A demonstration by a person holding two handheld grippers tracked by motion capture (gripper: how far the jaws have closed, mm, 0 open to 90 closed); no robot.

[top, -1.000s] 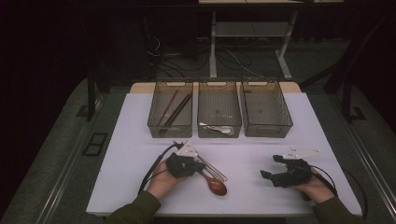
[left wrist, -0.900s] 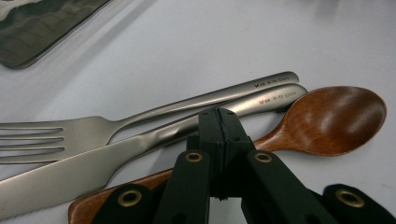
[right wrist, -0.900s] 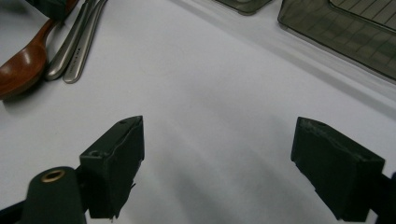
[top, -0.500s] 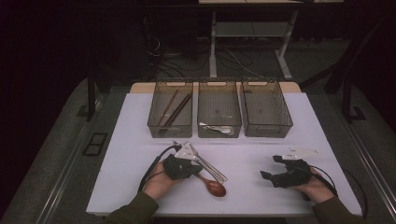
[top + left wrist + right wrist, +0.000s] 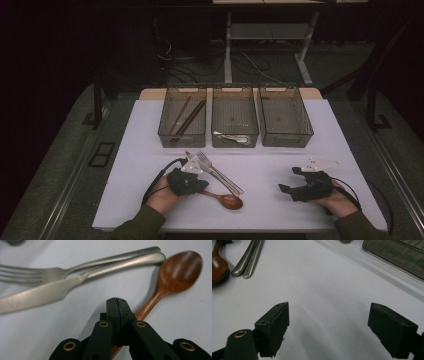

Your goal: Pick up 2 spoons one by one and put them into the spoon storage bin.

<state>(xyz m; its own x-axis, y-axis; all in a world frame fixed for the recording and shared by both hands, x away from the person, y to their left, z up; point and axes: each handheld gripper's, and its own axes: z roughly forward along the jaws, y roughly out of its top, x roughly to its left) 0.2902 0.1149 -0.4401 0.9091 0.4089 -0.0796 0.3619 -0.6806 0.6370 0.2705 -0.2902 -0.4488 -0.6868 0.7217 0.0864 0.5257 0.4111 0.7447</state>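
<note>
A wooden spoon [image 5: 227, 200] [image 5: 180, 272] lies on the white table [image 5: 270, 160] with its bowl to the right. A steel fork [image 5: 206, 161] [image 5: 25, 275] and a steel knife [image 5: 226, 181] [image 5: 32, 297] lie side by side just behind it. My left gripper [image 5: 199, 186] [image 5: 116, 302] hovers low over the spoon's handle, jaws shut flat together; the handle runs underneath them. My right gripper [image 5: 288, 180] [image 5: 329, 315] rests at the front right, jaws open wide over bare table with nothing between them.
Three smoky clear bins stand in a row at the back. The left bin [image 5: 165, 131] holds dark chopsticks [image 5: 187, 119], the middle bin [image 5: 235, 142] holds a white spoon [image 5: 234, 137], and the right bin [image 5: 286, 141] looks bare inside. Cables trail from both grippers toward the front edge.
My left hand has shifted slightly to the left. The spoon, fork and knife lie where they were, and the right gripper has not moved.
</note>
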